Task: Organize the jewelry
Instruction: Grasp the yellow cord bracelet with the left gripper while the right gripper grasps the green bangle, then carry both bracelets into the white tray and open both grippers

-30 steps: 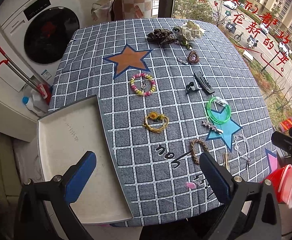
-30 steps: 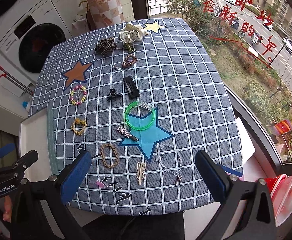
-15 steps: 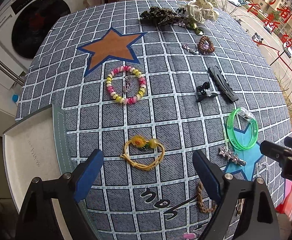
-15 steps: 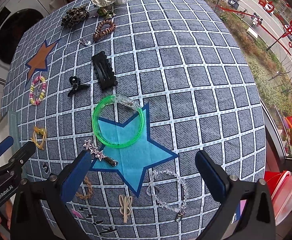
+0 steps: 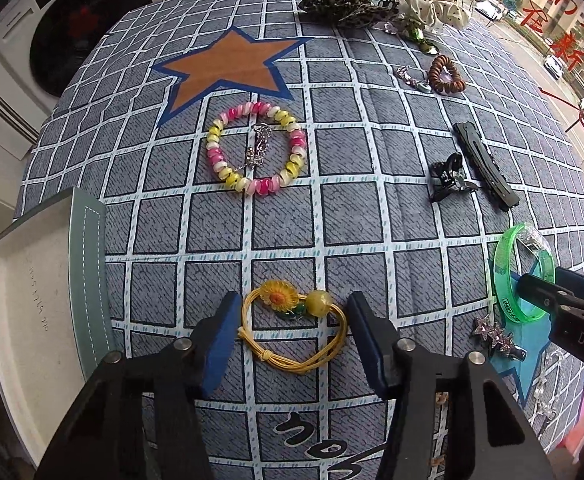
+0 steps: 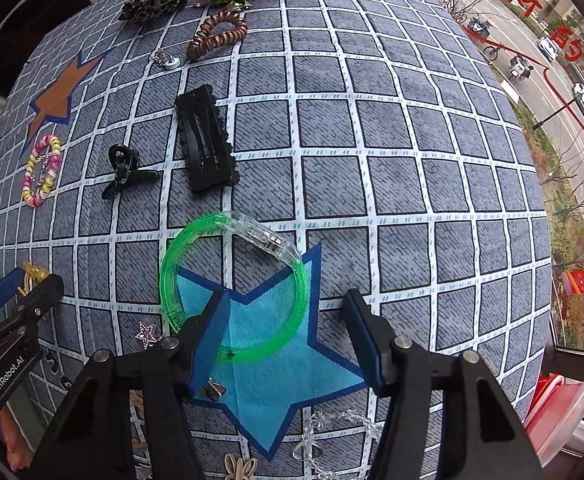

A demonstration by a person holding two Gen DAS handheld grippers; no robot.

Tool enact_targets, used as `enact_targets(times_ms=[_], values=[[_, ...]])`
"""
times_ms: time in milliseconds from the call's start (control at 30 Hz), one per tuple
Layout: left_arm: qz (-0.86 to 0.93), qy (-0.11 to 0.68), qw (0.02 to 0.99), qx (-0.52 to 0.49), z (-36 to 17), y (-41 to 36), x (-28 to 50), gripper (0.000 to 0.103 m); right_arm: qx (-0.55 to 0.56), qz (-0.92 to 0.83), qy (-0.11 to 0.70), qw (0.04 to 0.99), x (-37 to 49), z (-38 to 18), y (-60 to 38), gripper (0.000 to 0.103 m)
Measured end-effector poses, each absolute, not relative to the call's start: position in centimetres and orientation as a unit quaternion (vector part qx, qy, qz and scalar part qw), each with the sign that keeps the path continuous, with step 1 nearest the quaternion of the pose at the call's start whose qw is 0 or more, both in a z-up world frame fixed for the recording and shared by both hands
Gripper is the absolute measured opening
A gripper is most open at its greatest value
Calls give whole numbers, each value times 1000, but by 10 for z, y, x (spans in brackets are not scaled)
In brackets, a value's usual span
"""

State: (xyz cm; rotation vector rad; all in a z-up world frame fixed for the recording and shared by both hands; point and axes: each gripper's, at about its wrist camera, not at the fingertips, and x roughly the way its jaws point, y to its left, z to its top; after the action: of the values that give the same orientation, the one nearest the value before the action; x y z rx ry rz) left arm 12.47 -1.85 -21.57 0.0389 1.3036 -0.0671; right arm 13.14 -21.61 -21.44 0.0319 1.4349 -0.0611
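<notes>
Left wrist view: left gripper (image 5: 292, 320) has jaws closing w/ the yellow sunflower hair tie (image 5: 293, 326) between the pads on the checked tablecloth (image 5: 331, 220), pads not yet pressing it; the white tray (image 5: 32, 300) at the table's left edge shows nothing in its visible part. Right wrist view: right gripper (image 6: 288, 328) also closing, straddling the near side of the green bangle (image 6: 234, 284) lying over the blue star, left pad over the rim, right pad clear; red container (image 6: 559, 412) at far right, contents can't be told.
</notes>
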Motion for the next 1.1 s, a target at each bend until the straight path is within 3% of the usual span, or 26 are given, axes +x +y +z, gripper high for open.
enact_targets(times_ms=[33,67,133,200,700,1100], values=[[-34,605,795,20,-214,-24,125,37,13,-24,656,754,131,-214,-215,53],[-35,604,796,22,-214,-27,124,34,10,-22,655,755,131,-214,-210,45],[-39,603,796,21,-212,-30,124,9,10,-21,653,757,130,-214,-203,32],[-43,605,795,7,-210,-31,122,9,13,-23,652,758,132,-215,-199,10],[-48,546,834,-62,-147,21,104,9,46,12,623,780,127,-164,-196,7],[68,522,844,-98,-122,142,70,9,12,161,595,788,143,-132,-73,7]])
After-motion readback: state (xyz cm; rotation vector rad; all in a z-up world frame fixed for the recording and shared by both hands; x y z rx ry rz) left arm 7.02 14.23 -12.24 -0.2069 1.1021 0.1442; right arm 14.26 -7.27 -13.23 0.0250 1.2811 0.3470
